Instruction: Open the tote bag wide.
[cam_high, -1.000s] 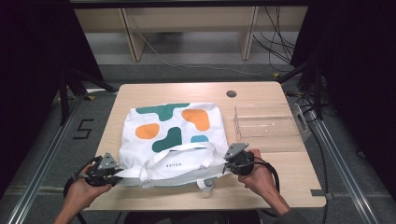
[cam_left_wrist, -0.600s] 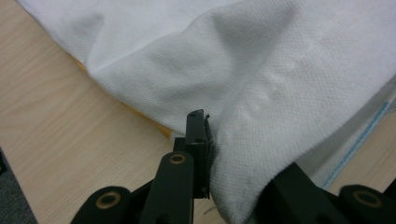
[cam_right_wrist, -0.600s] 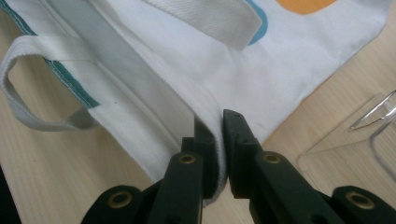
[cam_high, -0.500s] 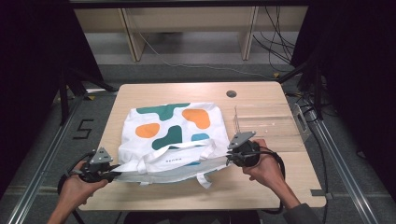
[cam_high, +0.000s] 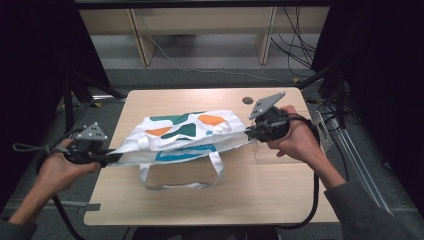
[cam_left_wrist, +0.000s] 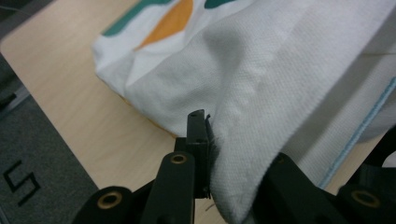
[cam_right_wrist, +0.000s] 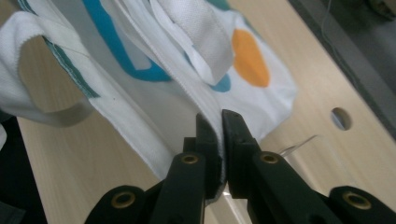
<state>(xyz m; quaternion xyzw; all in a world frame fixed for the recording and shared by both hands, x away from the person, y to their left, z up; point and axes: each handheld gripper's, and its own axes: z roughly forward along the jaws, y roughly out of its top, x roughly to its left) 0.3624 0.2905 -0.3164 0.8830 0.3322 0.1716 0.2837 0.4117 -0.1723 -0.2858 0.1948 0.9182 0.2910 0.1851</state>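
On my left, the left gripper (cam_high: 107, 159) is clamped on the near-left corner of the white tote bag (cam_high: 185, 137); its jaws pinch the fabric edge. The bag hangs stretched between my two hands, lifted above the wooden table (cam_high: 165, 200), its green and orange printed side tilted away and its strap handles (cam_high: 180, 184) drooping in a loop toward the tabletop. On my right, the right gripper (cam_high: 248, 133) has its jaws pressed together on the bag's other top corner, cloth squeezed flat between them.
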